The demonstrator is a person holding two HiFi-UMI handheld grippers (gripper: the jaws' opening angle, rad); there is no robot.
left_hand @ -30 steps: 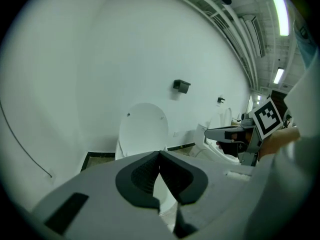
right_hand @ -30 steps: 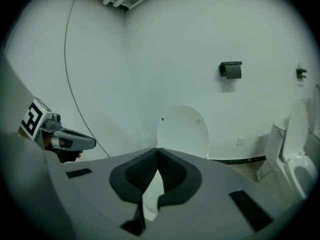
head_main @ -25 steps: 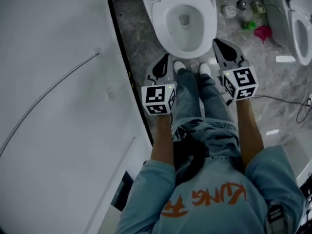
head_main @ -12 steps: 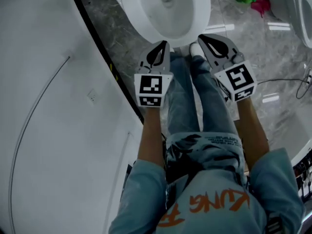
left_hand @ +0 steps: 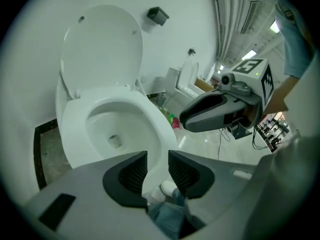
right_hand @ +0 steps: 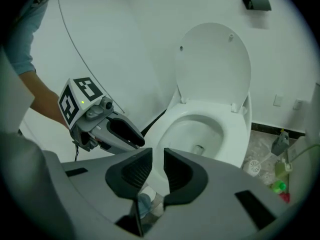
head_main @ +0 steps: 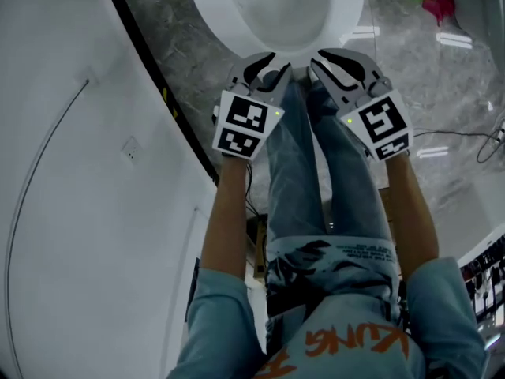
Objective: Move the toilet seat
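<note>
Toilet seat (left_hand: 159, 126) lying flat on bowl rim, lid (left_hand: 100, 46) standing up vs back wall. Task barely starting: seat not gripped, not lifted; whole move left to do. Left gripper (left_hand: 157, 166) + right gripper (right_hand: 157, 170) pointing fwd + down, side by side at bowl's front edge. Jaws on both just been opening, now standing at narrow gap w/ nothing pinched btwn; seat's front edge showing beyond gap only. Person's legs (head_main: 316, 180) standing just behind grippers.

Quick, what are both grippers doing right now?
Left gripper: open, jaws just opening, nothing between them.
Right gripper: open, jaws just opening, nothing between them.
</note>
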